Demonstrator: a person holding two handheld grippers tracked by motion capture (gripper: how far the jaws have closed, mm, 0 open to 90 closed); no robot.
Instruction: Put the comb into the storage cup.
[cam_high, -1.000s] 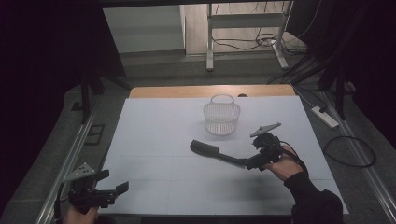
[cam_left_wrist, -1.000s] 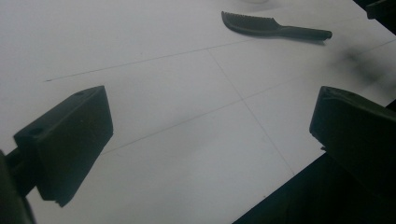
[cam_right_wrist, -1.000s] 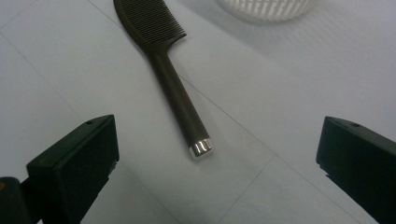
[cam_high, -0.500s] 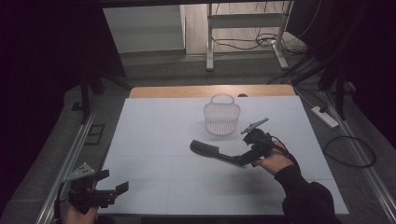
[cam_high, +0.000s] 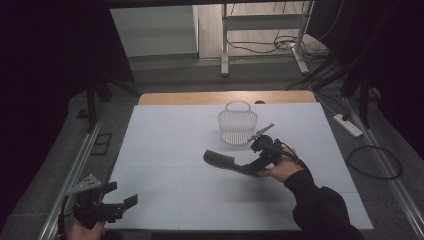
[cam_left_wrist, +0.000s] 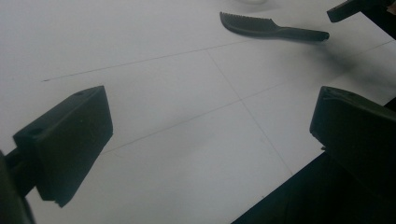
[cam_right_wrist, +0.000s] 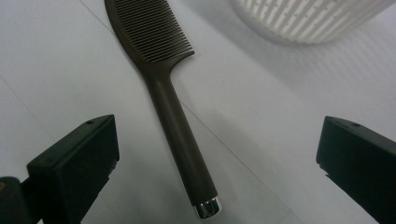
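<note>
White tabletop (cam_high: 165, 150) lay before you, comb (cam_right_wrist: 159, 70) flat just beside the basket (cam_high: 237, 125). Your right gripper (cam_right_wrist: 219, 154) hovered spread-jawed over its handle, apparently lining up a grasp; lowering and closing looked next. Your left gripper (cam_high: 117, 202) waited spread, well apart.

Layout on the table (cam_high: 165, 150): a comb (cam_high: 225, 162) lies near the centre, toothed end to the left, handle to the right. A basket (cam_high: 237, 125) stands just behind it, apart. The right gripper (cam_high: 256, 167) sits at the comb's handle end, seemingly not touching. The left gripper (cam_high: 120, 205) sits at the near left corner, well apart.
</note>
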